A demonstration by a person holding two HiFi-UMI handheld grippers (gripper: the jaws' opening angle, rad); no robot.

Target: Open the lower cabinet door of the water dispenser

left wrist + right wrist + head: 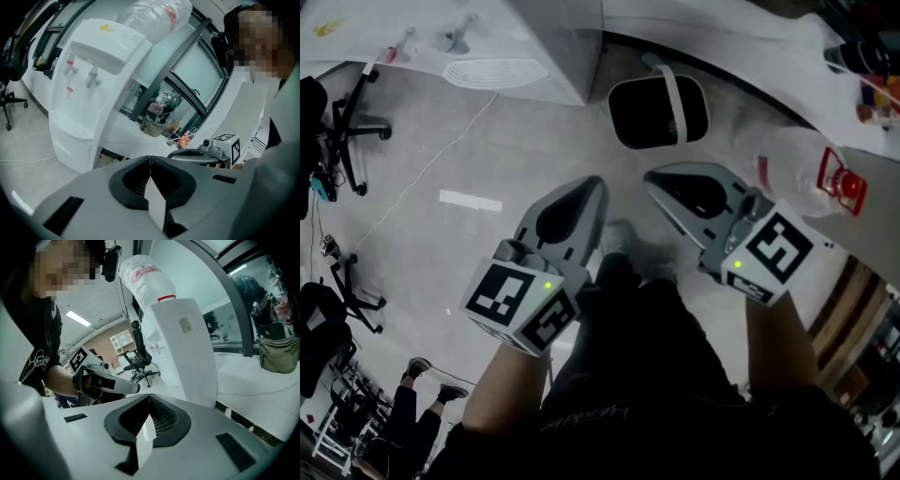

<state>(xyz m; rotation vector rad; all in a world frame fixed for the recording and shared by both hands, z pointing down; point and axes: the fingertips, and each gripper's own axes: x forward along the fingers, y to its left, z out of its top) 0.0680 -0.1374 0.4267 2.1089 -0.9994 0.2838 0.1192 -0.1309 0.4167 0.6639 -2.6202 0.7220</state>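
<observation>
The white water dispenser (89, 93) stands ahead on the left, with two taps (93, 77) and a clear bottle (157, 18) on top. Its lower cabinet door (70, 152) is closed. In the head view the dispenser (553, 47) is seen from above with its drip tray (495, 71). The right gripper view shows its side panel (185, 348). My left gripper (592, 185) and right gripper (654, 178) hang side by side over the floor, short of the dispenser. Both are shut with nothing between the jaws, which meet in a line (150, 158) (149, 395).
A black bin with a white band (658, 111) stands on the floor just beyond the grippers. Office chairs (347, 131) and a floor cable (441, 159) lie to the left. A clear bottle (792, 173) rests on the counter at right. A bag (152, 125) sits on the window ledge.
</observation>
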